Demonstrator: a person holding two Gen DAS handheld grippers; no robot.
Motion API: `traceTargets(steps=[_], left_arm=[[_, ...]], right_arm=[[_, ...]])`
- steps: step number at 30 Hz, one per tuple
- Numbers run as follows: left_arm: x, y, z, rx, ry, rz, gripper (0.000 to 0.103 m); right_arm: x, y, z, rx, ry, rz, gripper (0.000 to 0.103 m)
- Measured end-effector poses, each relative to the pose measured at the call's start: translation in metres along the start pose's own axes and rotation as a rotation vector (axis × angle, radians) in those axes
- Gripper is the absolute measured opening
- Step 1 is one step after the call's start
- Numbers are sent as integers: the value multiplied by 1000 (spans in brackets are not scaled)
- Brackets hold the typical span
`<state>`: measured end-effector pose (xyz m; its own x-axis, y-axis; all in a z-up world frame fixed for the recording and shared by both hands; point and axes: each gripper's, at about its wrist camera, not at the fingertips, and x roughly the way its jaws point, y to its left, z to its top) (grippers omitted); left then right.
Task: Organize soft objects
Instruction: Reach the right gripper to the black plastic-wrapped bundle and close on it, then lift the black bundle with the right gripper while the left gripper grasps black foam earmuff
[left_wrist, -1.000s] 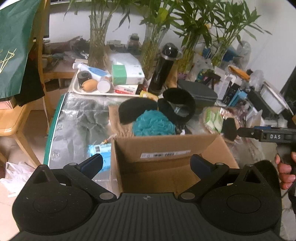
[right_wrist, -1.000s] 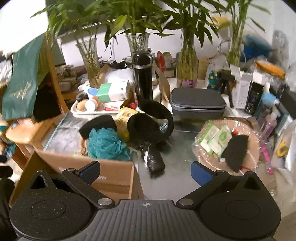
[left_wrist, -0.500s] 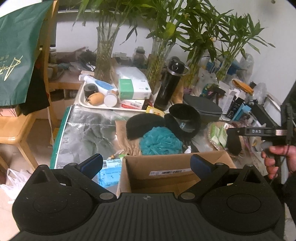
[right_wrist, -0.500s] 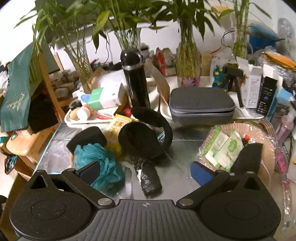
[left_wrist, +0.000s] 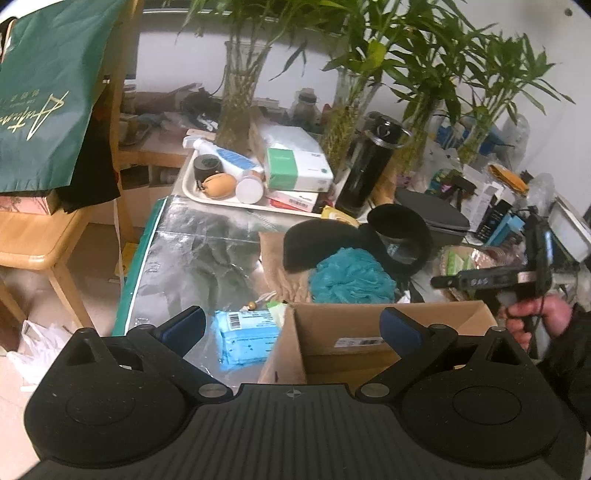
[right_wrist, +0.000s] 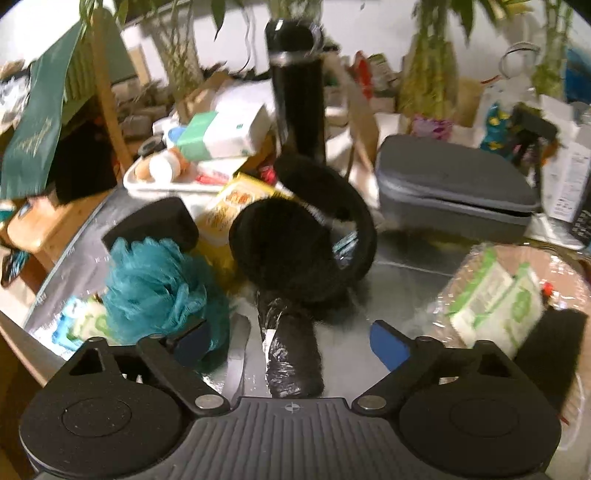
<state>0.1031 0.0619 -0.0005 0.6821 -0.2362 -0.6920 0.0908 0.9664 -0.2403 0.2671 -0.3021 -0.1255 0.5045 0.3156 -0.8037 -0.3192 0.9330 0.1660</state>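
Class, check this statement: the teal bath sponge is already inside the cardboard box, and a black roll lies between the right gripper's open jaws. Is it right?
Not quite. The left wrist view shows the teal bath sponge on the table behind the cardboard box, not inside it. The black roll does lie between the right gripper's open jaws.

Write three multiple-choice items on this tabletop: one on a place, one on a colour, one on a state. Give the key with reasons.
1. Where does the black plastic-wrapped roll lie?
A. Inside the cardboard box
B. On the table, between the fingers of the right hand-held gripper
C. On the white tray

2. What colour is the bath pouf?
A. Teal
B. Pink
C. White

3. What is the state of the cardboard box?
A. Taped shut
B. Crushed flat
C. Open at the top

Key: B, the right wrist view shows the roll lying between the two blue pads, untouched; A, the pouf is teal in both views; C, the left wrist view looks into the box past its raised flap.
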Motion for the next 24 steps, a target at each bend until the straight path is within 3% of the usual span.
traceTargets(steps=[9,11,13,18,24], left_arm=[[2,24,3,-77,-44,85,103],[1,31,4,-98,-57,105,103],[2,36,6,-112,-58,112,103],[12,49,11,-141,-50,113,103],[27,57,16,-152,-17,91,103]], right_arm=[[63,8,0,-97,121,-12,72],[72,7,-1,-96,157,8,65],[77,3,0,-57,176,15,47],[71,6,1,-54,171,-9,46],[37,-4,2,16,81,-19,46]])
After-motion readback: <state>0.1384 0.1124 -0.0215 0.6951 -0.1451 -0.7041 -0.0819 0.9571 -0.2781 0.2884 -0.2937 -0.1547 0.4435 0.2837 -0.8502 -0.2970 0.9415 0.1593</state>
